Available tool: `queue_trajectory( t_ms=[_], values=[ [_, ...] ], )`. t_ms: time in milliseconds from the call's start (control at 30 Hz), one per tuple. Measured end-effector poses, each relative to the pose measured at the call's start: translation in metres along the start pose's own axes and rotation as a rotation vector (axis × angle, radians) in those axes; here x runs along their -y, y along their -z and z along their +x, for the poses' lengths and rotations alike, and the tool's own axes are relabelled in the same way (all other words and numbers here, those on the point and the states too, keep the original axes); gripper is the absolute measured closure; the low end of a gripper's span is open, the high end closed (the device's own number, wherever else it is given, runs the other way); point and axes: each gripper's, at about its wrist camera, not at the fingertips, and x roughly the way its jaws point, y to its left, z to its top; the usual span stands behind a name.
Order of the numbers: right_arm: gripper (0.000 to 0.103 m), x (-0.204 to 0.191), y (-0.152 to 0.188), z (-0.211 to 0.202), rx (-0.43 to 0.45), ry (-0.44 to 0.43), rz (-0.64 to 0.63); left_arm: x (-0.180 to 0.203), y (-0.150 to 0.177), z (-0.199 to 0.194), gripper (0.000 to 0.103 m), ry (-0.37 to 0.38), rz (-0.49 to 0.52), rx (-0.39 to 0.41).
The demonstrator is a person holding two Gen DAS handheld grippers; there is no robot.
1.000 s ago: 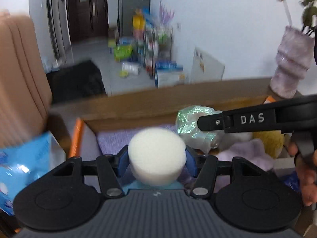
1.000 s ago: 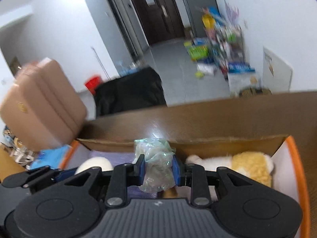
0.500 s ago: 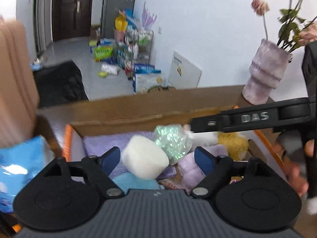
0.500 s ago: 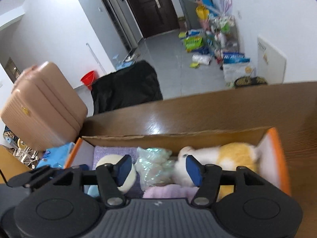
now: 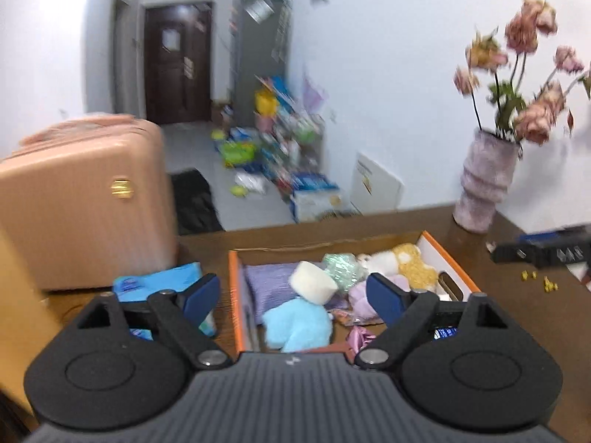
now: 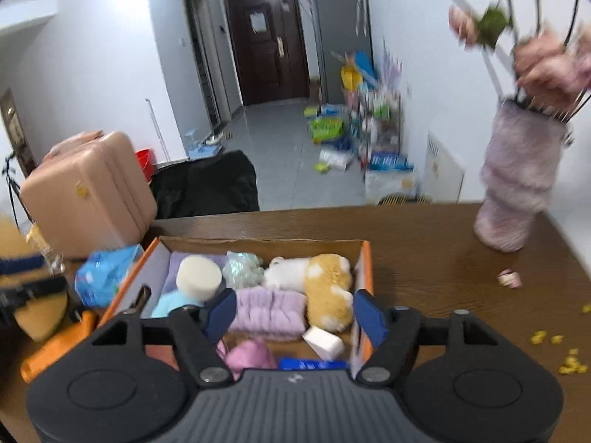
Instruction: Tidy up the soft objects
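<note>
Two claws stand spread with nothing between the pads: the left claw (image 5: 291,293) and the right claw (image 6: 291,312) have both just been opening and now hang above the near end of the cardboard box (image 6: 365,258) on the desk (image 6: 424,236). Judged from the contents, the sorting is largely done. Ahead of the right claw, from left to right, lie the white sponge (image 6: 198,277), the iridescent wrap (image 6: 242,267), the white-and-yellow plush (image 6: 317,277) and, nearest the pads, the purple towel (image 6: 271,312). The sponge, a short cylinder, rests tilted, its flat face turned up and toward the claw. The plush lies on its side, long axis across the box. Left of the box, a blue packet (image 6: 99,273) and an orange item (image 6: 55,347) remain on the desk; whether they are soft cannot be told.
</note>
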Motion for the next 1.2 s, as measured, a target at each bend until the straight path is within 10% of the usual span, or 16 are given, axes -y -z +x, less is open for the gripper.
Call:
queue_trajectory(
  t_ms=[100,300,800,1200],
  values=[
    [0.017,-0.012,0.039,-0.043,0.139,0.040,-0.055,0.009,0.036,-0.041,0.004,-0.116,0.015,0.107],
    [0.012,-0.035,0.124,-0.110,0.302,0.059,-0.094,0.031,0.118,-0.116,0.000,-0.095,-0.028,0.223],
    [0.005,-0.097,0.325,-0.246,0.343,0.030,-0.016,0.058,0.280,-0.284,0.000,-0.136,-0.010,0.285],
    [0.002,-0.125,0.403,-0.325,0.351,0.003,-0.032,0.061,0.334,-0.360,0.000,-0.139,-0.043,0.280]
  ],
)
